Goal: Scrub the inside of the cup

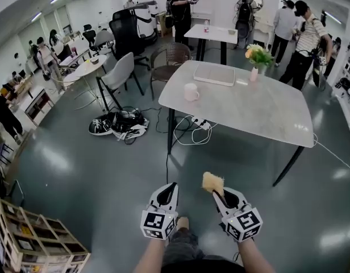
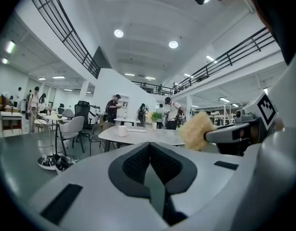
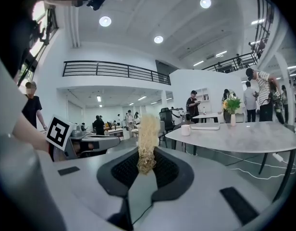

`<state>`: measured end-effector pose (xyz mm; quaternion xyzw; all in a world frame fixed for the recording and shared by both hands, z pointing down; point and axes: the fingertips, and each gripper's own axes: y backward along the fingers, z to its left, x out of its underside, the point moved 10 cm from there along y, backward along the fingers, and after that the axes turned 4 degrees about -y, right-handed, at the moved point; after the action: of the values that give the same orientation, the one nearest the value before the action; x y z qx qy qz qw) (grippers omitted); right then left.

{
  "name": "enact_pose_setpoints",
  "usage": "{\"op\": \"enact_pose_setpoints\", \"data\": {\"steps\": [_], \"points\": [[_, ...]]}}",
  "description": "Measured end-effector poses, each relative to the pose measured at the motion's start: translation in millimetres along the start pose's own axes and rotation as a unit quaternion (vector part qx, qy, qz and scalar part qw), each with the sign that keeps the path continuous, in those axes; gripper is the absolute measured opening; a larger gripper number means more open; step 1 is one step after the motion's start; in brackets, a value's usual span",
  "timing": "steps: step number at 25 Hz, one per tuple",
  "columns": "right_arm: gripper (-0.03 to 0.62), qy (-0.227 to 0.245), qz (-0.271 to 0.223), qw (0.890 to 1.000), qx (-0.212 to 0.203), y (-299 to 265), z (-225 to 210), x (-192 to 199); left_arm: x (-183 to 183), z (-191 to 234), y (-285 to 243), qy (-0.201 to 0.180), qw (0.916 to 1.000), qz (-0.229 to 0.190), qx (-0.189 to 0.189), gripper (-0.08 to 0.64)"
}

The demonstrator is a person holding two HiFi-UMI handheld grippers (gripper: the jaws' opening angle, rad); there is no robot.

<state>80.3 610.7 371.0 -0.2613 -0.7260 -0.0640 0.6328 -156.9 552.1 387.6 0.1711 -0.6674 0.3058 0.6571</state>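
A white cup point(image 1: 191, 91) stands upright near the left edge of the grey table point(image 1: 260, 115), far ahead of both grippers; it also shows small in the left gripper view as the cup point(image 2: 122, 130) and in the right gripper view as the cup point(image 3: 186, 129). My right gripper point(image 1: 219, 192) is shut on a yellow scrub sponge point(image 1: 212, 182), and that sponge point(image 3: 148, 139) stands up out of the jaws. My left gripper point(image 1: 173, 185) is shut and holds nothing; its jaws meet with no gap. Both grippers hover over the floor, short of the table.
On the table lie a closed laptop point(image 1: 215, 75) and a vase of flowers point(image 1: 257, 60). Chairs point(image 1: 119, 75) and a pile of bags and shoes point(image 1: 119, 124) sit left of the table, cables point(image 1: 193, 133) under it. Wooden crates point(image 1: 33, 240) stand at bottom left. Several people stand behind.
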Motion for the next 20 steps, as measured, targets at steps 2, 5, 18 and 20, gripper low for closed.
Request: {"op": "enact_pose_setpoints", "data": {"steps": [2,5,18,20], "points": [[0.067,-0.005,0.000,1.000,0.004,-20,-8,-9,-4,13,-16,-0.002,0.9999,0.009,0.007,0.014],[0.067,-0.012,0.002,1.000,0.007,-50,-17,-17,-9,38,-37,0.000,0.9998,0.017,0.006,0.014],[0.067,-0.028,-0.015,0.999,0.010,-165,-62,-47,-22,132,-140,0.002,0.9995,0.019,0.025,0.014],[0.067,-0.033,-0.011,0.999,0.013,-169,-69,-46,-19,132,-152,0.005,0.9991,0.024,0.035,0.014]]}}
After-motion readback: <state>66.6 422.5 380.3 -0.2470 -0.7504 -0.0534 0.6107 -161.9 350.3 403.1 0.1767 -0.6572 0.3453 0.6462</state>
